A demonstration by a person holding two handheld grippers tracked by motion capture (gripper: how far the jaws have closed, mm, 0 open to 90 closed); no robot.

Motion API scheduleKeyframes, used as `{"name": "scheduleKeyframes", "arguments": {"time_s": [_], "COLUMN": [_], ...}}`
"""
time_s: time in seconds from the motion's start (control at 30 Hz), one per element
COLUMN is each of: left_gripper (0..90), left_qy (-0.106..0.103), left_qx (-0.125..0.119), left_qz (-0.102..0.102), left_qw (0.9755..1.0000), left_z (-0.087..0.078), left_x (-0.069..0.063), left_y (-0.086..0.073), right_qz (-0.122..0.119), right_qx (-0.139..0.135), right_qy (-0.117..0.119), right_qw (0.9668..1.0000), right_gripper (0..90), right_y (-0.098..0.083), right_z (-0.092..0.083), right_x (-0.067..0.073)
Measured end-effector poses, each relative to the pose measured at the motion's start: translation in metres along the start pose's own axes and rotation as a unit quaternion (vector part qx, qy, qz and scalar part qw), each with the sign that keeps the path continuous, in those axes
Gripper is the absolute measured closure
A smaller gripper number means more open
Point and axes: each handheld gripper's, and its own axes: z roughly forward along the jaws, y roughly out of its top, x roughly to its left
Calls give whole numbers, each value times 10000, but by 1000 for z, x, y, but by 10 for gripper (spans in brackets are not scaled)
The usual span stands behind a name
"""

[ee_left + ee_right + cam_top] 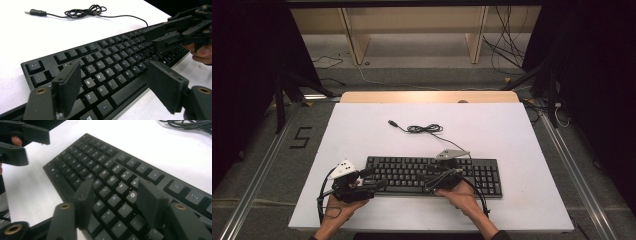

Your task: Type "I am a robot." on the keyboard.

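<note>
A black keyboard (484, 175) lies across the near half of the white table top (362, 130). Its thin cable (424, 129) is coiled behind it and ends in a USB plug (393, 123). My left gripper (373, 179) sits at the keyboard's left end, jaws open over the letter keys (116, 82) with nothing between them. Over the middle of the keyboard my right gripper (426, 182) also stands open above the keys (117, 200), holding nothing. In each gripper view the other gripper shows farther off: the right one (155, 38), the left one (37, 147).
A wooden strip (429, 96) borders the table's far edge. Behind it stand wooden shelf legs (354, 40) and loose cables on the floor (507, 55). Metal rails (262, 170) run along both sides, and a "5" mark (301, 137) is on the floor at the left.
</note>
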Motion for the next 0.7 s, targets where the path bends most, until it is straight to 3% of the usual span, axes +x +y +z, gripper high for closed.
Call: {"name": "scheduleKeyframes", "arguments": {"time_s": [0.33,0.7], "left_gripper": [336,493], "left_qy": [11,36], "left_qx": [128,313], "left_qz": [17,89], "left_qw": [9999,9995], "left_z": [10,23], "left_x": [-1,-2], "left_y": [5,12], "right_qz": [-48,-44], "right_qx": [-127,-171], "right_qy": [79,119], "right_qw": [9999,9998], "right_gripper": [431,413], "right_y": [-4,-10], "right_z": [-10,-16], "right_x": [4,6]}}
